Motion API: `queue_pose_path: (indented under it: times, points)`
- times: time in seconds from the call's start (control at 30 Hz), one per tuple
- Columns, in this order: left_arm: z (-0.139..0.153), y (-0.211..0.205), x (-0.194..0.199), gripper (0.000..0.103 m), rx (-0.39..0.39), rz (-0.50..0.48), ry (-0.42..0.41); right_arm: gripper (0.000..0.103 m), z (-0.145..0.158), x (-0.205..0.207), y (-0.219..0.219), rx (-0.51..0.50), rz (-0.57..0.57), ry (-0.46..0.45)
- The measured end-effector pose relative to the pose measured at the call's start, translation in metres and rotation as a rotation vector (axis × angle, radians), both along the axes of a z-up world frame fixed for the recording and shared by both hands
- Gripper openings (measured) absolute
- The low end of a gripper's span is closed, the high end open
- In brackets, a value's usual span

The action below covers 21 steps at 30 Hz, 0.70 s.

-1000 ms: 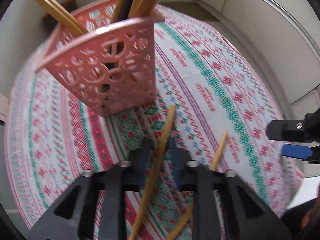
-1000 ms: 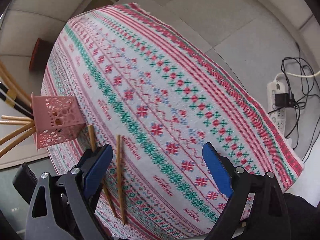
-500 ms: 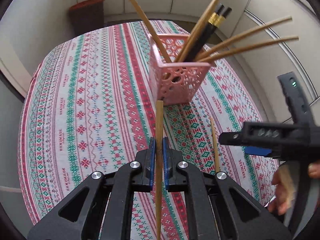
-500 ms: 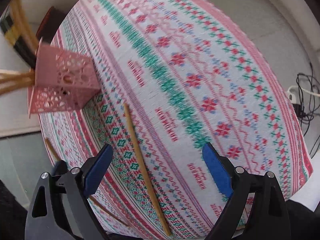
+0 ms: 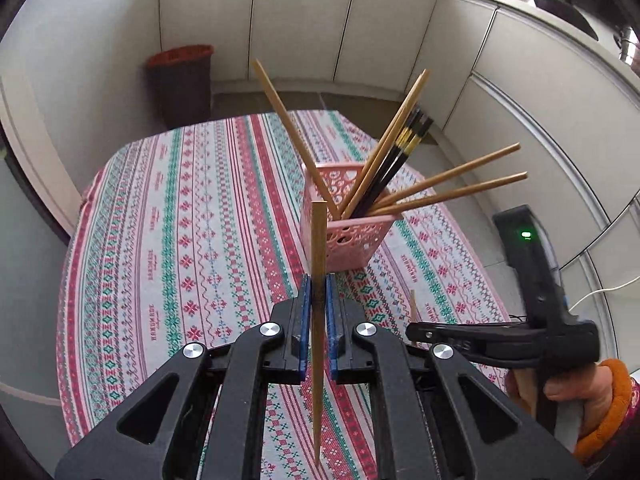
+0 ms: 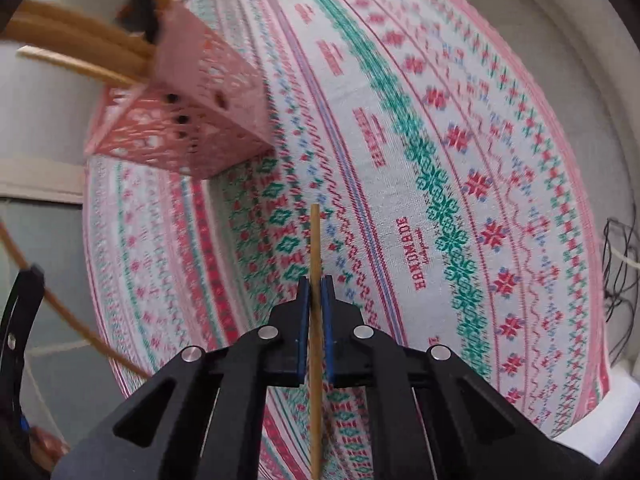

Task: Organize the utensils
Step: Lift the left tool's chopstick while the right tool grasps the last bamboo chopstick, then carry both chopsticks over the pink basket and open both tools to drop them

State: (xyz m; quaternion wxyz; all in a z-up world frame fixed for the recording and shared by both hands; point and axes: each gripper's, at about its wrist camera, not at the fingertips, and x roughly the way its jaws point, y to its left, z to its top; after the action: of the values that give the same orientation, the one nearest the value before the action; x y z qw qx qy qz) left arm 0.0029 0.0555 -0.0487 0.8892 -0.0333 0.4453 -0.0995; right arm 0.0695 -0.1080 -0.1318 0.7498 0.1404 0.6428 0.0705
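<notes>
A pink lattice holder (image 5: 352, 240) stands on the patterned tablecloth (image 5: 180, 240) with several wooden and black chopsticks (image 5: 400, 160) in it. My left gripper (image 5: 315, 292) is shut on a wooden chopstick (image 5: 318, 240), held above the table just short of the holder. My right gripper (image 6: 315, 292) is shut on another wooden chopstick (image 6: 315, 248) low over the cloth, with the holder (image 6: 200, 120) ahead to its left. The right gripper's body (image 5: 532, 320) and the hand holding it show at the right of the left wrist view.
A dark bin with a red rim (image 5: 180, 80) stands on the floor beyond the table by white cabinets (image 5: 360, 20). Cables (image 6: 620, 260) lie on the floor to the right of the table.
My left gripper has lifted its chopstick higher and drawn back from the holder. My right gripper has closed on the chopstick that lay on the cloth.
</notes>
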Motion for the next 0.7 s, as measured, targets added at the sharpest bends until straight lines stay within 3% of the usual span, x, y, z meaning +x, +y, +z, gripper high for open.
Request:
queue_pose_path:
  times: [0.1,0.37,0.6,0.7]
  points:
    - [0.009,0.009,-0.006,0.006,-0.014,-0.002,-0.028,0.006,0.033,-0.021,-0.002,0.047,0.068,-0.097]
    - [0.047,0.041,-0.02,0.006,-0.069,0.042,-0.112,0.006,0.099,-0.065,-0.002,0.181,0.176,-0.238]
    - [0.08,0.049,-0.021,0.006,-0.082,0.083,-0.191,0.007,0.144,-0.088,-0.001,0.201,0.228,-0.325]
    - [0.097,0.044,-0.02,0.006,-0.063,0.083,-0.239,0.007,0.177,-0.089,-0.003,0.215,0.229,-0.389]
